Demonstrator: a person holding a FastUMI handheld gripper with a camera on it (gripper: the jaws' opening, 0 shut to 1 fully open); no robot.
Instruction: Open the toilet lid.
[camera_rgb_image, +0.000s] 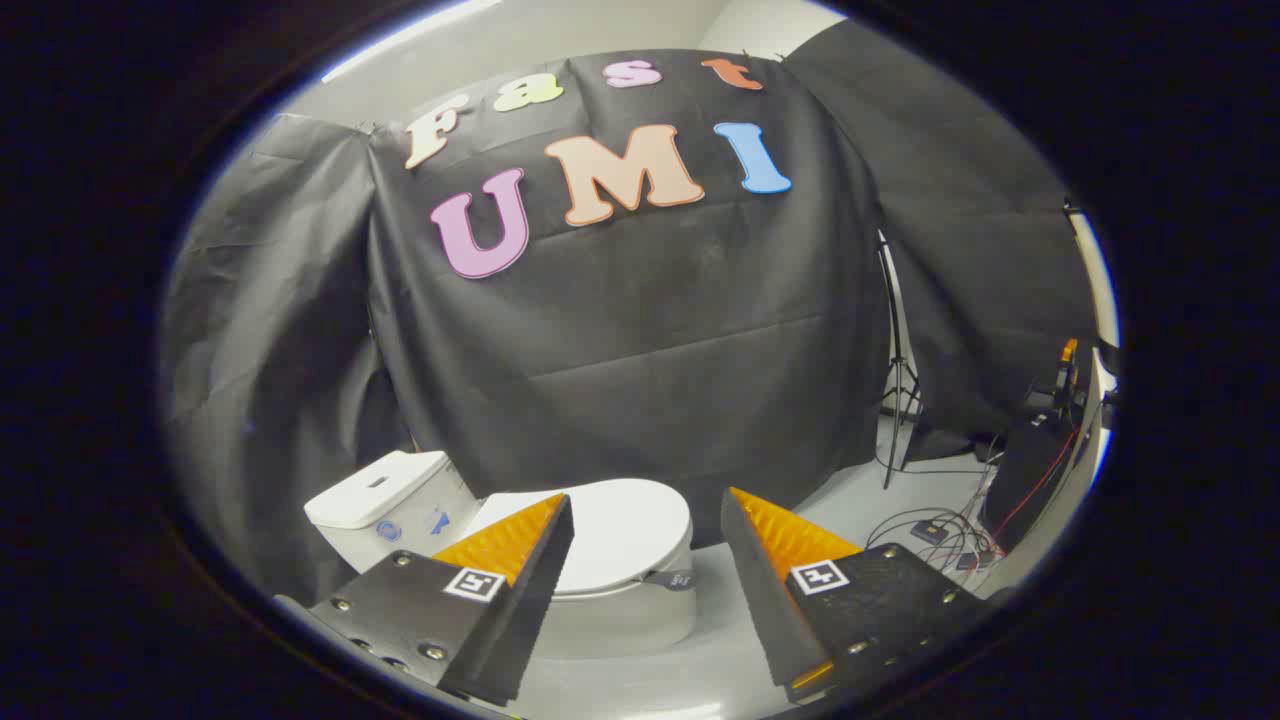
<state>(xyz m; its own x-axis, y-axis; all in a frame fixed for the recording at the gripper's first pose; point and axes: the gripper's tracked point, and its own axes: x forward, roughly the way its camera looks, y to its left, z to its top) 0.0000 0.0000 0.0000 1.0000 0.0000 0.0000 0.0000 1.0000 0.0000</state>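
A white toilet stands on the pale floor in front of the black cloth wall. Its lid (620, 530) lies flat and closed over the bowl (625, 625), with a small dark tab (672, 578) hanging at the lid's front rim. The tank (385, 505) sits to the left of the lid. My gripper (645, 505) is open, held above and short of the toilet. The left finger overlaps the lid's left side in the view; the right finger stands off to the lid's right. Nothing is between the fingers.
A light stand (897, 380) rises to the right of the toilet beside the cloth wall. Cables and small boxes (945, 540) lie on the floor at the right, near dark equipment (1040, 450). Pale floor (850, 500) stretches between the toilet and the stand.
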